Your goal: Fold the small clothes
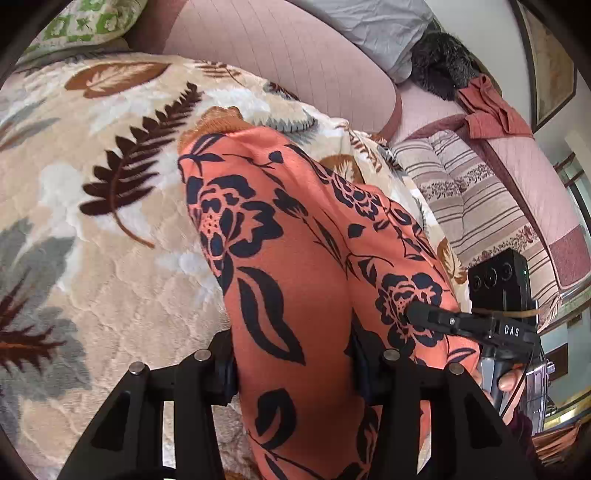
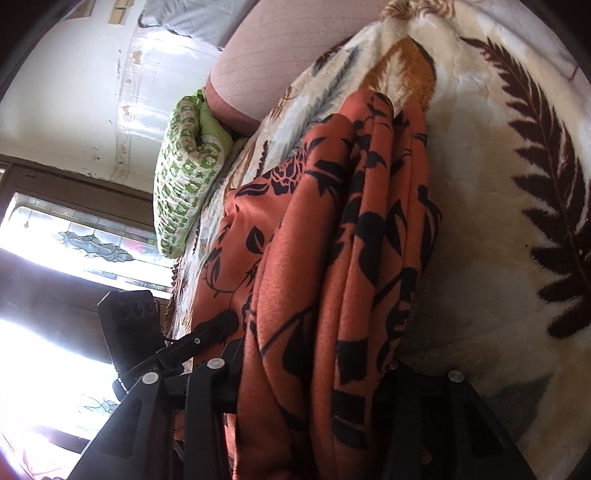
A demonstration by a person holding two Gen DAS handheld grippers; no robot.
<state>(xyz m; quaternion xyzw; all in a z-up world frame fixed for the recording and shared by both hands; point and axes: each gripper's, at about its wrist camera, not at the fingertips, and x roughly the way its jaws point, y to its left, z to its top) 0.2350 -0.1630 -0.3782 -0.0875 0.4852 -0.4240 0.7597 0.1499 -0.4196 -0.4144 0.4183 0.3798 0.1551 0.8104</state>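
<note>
1. Now, starting on my left: my left claw (image 1: 295, 373) has its jaws about halfway in and pressed against both sides of the garment (image 1: 295, 240), an orange cloth with dark flowers, so I hold it bunched between them.
2. Ahead of that claw the cloth runs out in one long band and its far end lies on the blanket (image 1: 92, 184), with the pillow (image 1: 85, 22) beyond, up and to the left.
3. To that claw's right, my right claw's finger touches the same cloth.
4. My right claw (image 2: 314, 380) is likewise about half closed on the garment (image 2: 332, 240), which hangs in several thick folds between its jaws.
5. Ahead of it the folds reach the blanket (image 2: 498, 240); the pillow (image 2: 184, 166) sits off to its left.
6. As I judge it, the fold is under way: the cloth is gathered lengthwise and held at the near end by both claws, but not yet laid flat or squared. Doubling it over and setting it down is left.
</note>
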